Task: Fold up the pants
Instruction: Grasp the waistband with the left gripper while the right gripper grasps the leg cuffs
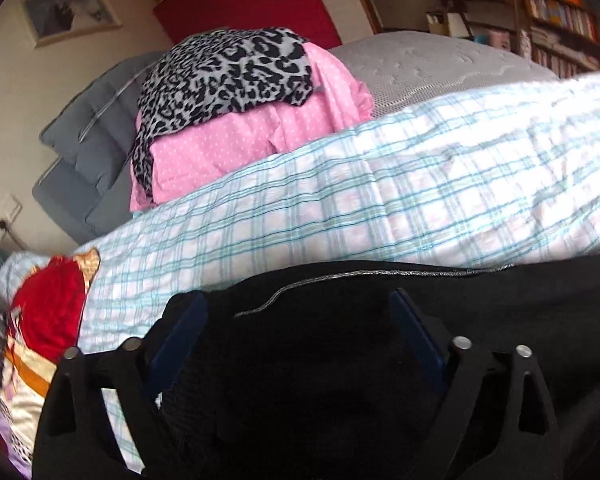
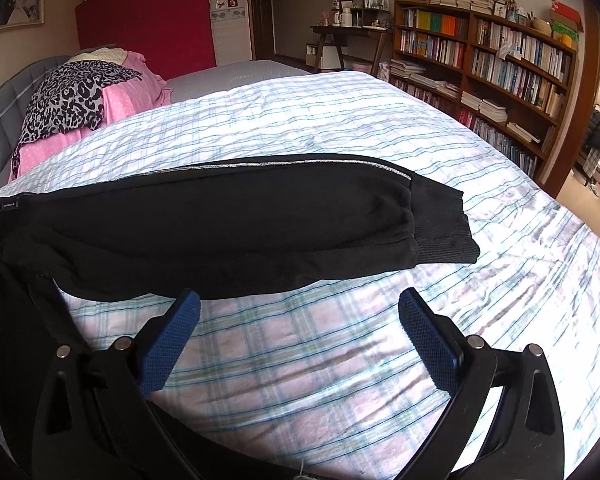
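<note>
Black pants (image 2: 228, 224) lie lengthwise across the plaid bedspread (image 2: 340, 128), legs stacked, ribbed cuffs (image 2: 444, 224) to the right and a silver stripe along the far edge. My right gripper (image 2: 300, 320) stands open just in front of the near edge of the legs, with only bedspread between its blue pads (image 2: 428, 344). In the left wrist view, my left gripper (image 1: 298, 308) is low over the pants (image 1: 500, 304) at their other end. Its jaws stand wide apart and black cloth fills the gap between the fingers (image 1: 414, 328). I cannot see the pads pressing on it.
A leopard-print garment (image 2: 68, 96) lies on a pink dotted stack (image 2: 132, 76) at the grey headboard (image 1: 80, 152). A red and orange cushion (image 1: 48, 312) sits at the bed's left edge. Bookshelves (image 2: 500, 64) and a desk (image 2: 352, 36) stand beyond the bed's right side.
</note>
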Action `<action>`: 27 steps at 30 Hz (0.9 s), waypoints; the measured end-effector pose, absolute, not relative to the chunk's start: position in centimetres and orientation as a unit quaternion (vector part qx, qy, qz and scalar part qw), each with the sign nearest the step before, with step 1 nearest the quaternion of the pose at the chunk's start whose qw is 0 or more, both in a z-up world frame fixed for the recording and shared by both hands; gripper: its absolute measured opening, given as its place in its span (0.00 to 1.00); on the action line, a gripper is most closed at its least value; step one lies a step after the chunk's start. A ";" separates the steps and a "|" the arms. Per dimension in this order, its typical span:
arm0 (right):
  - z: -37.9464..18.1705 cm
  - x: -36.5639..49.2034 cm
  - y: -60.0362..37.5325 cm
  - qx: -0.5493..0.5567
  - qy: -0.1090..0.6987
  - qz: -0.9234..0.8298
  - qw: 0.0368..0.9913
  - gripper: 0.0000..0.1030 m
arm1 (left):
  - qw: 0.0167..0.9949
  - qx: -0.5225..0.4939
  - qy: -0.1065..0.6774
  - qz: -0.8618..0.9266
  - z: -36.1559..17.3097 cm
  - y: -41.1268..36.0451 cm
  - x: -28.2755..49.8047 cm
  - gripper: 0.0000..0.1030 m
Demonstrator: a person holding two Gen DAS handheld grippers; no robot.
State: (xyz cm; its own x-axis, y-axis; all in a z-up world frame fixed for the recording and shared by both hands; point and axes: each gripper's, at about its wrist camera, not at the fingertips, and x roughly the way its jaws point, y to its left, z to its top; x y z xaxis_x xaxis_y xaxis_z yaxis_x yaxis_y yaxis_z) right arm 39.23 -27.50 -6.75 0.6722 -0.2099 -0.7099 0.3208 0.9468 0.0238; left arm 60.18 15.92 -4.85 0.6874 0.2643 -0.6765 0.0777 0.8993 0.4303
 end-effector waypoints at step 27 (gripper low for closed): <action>-4.2 39.8 -39.5 0.154 0.368 -0.200 0.895 0.97 | 0.908 0.162 0.386 -0.029 -5.5 17.2 59.9 0.03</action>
